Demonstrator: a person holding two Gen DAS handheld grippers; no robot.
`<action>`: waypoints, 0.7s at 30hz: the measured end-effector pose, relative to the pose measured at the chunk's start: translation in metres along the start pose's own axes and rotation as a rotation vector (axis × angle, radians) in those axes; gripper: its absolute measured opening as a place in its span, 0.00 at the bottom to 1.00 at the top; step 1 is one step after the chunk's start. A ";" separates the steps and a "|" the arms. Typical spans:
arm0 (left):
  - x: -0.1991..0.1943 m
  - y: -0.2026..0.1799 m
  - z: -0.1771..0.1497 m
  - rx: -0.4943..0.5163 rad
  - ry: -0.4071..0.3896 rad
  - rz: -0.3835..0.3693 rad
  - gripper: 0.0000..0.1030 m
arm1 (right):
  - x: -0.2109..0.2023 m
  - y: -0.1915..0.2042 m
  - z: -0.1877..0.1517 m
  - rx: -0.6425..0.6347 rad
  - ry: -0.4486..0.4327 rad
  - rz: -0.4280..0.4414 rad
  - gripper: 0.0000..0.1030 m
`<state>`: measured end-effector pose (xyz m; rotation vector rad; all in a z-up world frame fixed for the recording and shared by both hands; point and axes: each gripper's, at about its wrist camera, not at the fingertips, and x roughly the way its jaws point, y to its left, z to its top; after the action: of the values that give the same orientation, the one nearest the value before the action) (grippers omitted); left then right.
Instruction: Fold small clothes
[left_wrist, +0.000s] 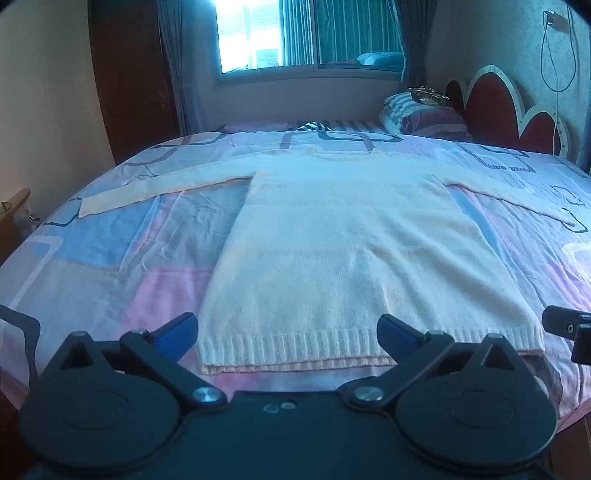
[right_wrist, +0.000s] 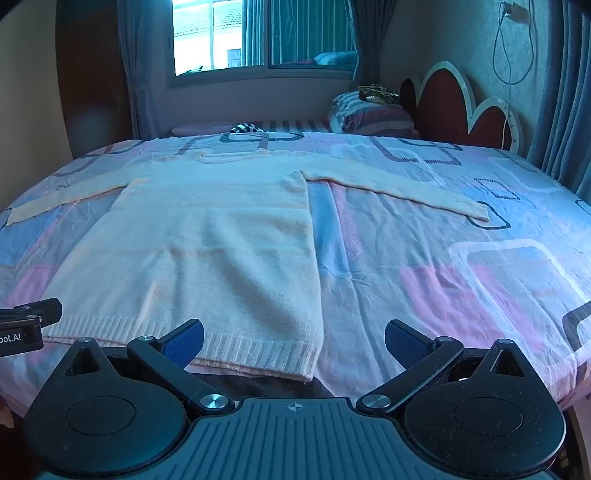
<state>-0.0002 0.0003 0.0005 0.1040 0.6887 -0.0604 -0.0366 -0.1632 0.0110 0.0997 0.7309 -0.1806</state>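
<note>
A cream knit sweater (left_wrist: 354, 236) lies flat on the bed (left_wrist: 110, 258), face up or down I cannot tell, with both long sleeves stretched straight out to the sides. Its knit is fine and fuzzy, the ribbed hem (left_wrist: 295, 343) runs nearest the tools, and the round neckline lies at the far end. A second, slightly pinker layer peeks out under the hem.

The left tool (left_wrist: 288, 332) hangs just before the hem with its blue-padded fingers spread wide, nothing between the pads; the hem sits straight ahead of it, spanning almost the whole gap. The right tool (right_wrist: 294, 339) is likewise spread wide and empty, and the sweater's hem corner (right_wrist: 310, 365) lies ahead of it, toward its left finger, with bare bedsheet ahead of its right finger.

Each tool shows only as a dark sliver at the edge of the other's view, cut off by the frame. The left sleeve's cuff (right_wrist: 11, 218) is clipped in the right wrist view. Beyond the sweater, a striped item (left_wrist: 312, 127) is half hidden behind the bed's rise, and the object on top of the pillows (left_wrist: 424, 114) is too small to make out.
</note>
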 end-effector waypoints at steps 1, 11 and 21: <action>0.000 0.000 0.000 0.002 -0.001 -0.001 0.99 | 0.000 0.000 0.000 0.001 -0.004 0.000 1.00; 0.000 -0.002 -0.001 0.016 0.009 0.012 0.99 | 0.002 -0.001 -0.001 0.000 0.002 -0.002 1.00; 0.001 -0.002 -0.004 0.009 0.013 0.017 0.99 | 0.003 -0.002 -0.003 0.001 0.004 0.003 1.00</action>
<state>-0.0021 -0.0013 -0.0040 0.1187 0.7009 -0.0467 -0.0365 -0.1649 0.0071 0.1019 0.7350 -0.1780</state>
